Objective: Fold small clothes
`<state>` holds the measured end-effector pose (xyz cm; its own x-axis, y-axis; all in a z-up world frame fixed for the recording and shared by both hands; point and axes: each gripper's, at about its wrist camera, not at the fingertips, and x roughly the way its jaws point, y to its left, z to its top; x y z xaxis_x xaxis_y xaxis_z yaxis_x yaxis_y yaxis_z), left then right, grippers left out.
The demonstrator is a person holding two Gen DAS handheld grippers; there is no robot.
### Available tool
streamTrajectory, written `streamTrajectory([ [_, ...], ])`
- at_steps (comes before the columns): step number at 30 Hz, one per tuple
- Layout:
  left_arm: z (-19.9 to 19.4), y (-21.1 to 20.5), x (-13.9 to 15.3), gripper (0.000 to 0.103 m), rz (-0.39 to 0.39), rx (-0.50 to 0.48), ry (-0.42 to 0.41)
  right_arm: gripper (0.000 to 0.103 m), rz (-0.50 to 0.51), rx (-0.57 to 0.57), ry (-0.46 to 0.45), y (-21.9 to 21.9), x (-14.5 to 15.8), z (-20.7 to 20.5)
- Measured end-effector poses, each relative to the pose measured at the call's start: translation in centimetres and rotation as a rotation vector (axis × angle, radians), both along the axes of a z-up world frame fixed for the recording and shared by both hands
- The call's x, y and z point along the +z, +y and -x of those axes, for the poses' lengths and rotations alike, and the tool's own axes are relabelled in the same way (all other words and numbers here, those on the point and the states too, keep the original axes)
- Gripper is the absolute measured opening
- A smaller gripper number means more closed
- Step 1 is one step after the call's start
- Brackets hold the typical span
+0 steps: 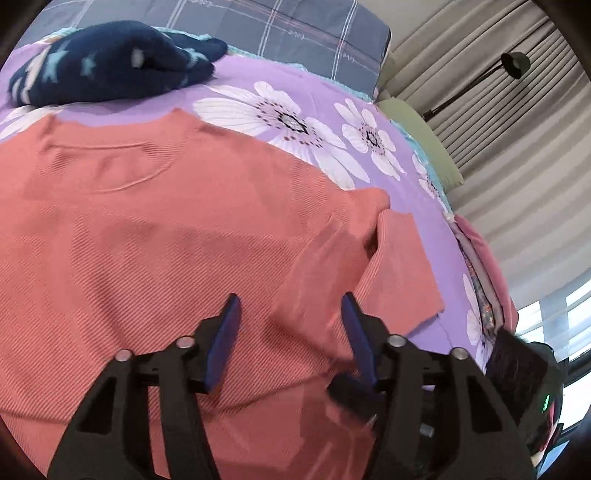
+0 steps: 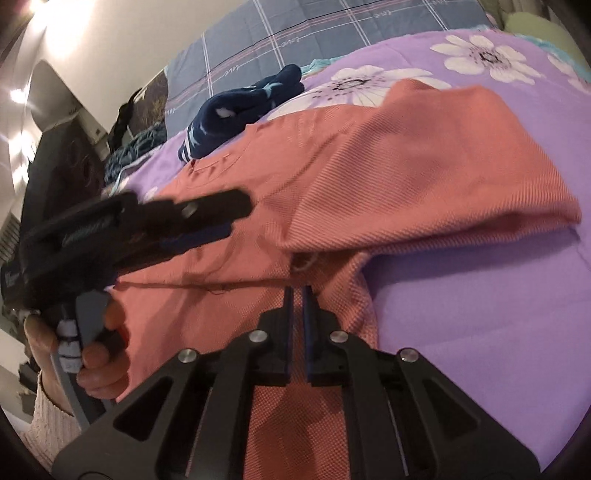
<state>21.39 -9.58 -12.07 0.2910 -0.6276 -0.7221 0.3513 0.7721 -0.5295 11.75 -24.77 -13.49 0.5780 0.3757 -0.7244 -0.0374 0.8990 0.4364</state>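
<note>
A salmon-pink ribbed shirt [image 1: 147,229] lies on the purple flowered bedspread [image 1: 236,77], collar at the far side. One sleeve [image 1: 402,266] is folded inward at the right. My left gripper [image 1: 291,306] is open just above the shirt's lower body, holding nothing. In the right wrist view the shirt [image 2: 406,158] has its side folded over the body. My right gripper [image 2: 297,291] is shut on the shirt's fabric near the hem edge. The left gripper [image 2: 207,225] shows there too, held in a hand over the shirt's left part.
A dark blue star-patterned garment [image 1: 110,66] lies bunched beyond the collar; it also shows in the right wrist view [image 2: 240,107]. A blue plaid pillow [image 1: 295,29] sits at the bed head. A green cushion [image 1: 421,136], curtains and a lamp [image 1: 513,64] stand right.
</note>
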Motion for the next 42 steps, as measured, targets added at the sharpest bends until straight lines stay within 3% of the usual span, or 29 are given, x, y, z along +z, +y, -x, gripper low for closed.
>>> streamTrajectory([
  [2,-0.7,-1.6,-0.2,0.003,-0.033,-0.02,0.005,0.005,0.025,-0.002,-0.021,0.3,-0.2,0.3],
  [4,-0.7,-2.2,0.7,0.003,-0.065,-0.001,-0.027,0.005,0.046,0.0,-0.032,0.5,-0.1,0.5],
  [9,1.4,0.8,6.6,0.003,0.019,0.035,-0.202,0.005,0.028,-0.025,-0.031,-0.4,1.0,0.6],
  [13,4.4,5.6,10.6,0.003,-0.05,0.098,-0.396,0.013,0.055,-0.05,-0.075,-0.8,3.0,0.7],
  [15,5.1,7.9,11.4,0.003,-0.071,0.14,-0.441,0.026,0.063,-0.047,-0.085,-0.8,3.7,0.7],
  [18,5.5,11.7,12.2,0.003,-0.111,0.203,-0.478,0.03,0.088,-0.04,-0.07,-0.3,3.8,0.2],
  [20,5.2,14.1,12.8,0.003,-0.136,0.25,-0.485,0.03,0.095,-0.039,-0.05,0.0,3.4,0.0],
  [24,5.0,17.5,14.1,0.003,-0.108,0.305,-0.478,0.03,0.061,-0.012,-0.03,1.3,2.7,-0.4],
  [28,5.4,18.4,15.3,0.003,-0.122,0.319,-0.513,0.021,0.028,0.063,-0.022,3.7,2.6,-1.0],
  [30,5.6,18.4,15.5,0.003,-0.145,0.324,-0.534,0.017,0.052,0.091,-0.009,5.0,2.3,-1.7],
  [32,5.9,19.0,15.4,0.003,-0.163,0.33,-0.542,0.016,0.113,0.048,0.019,5.4,1.6,-2.6],
  [35,6.2,20.3,14.3,0.003,-0.201,0.349,-0.528,0.0,0.108,-0.028,0.056,4.2,0.4,-3.2],
  [42,4.9,23.8,9.1,0.003,-0.258,0.404,-0.402,0.0,0.095,-0.015,0.041,3.7,0.2,-2.2],
])
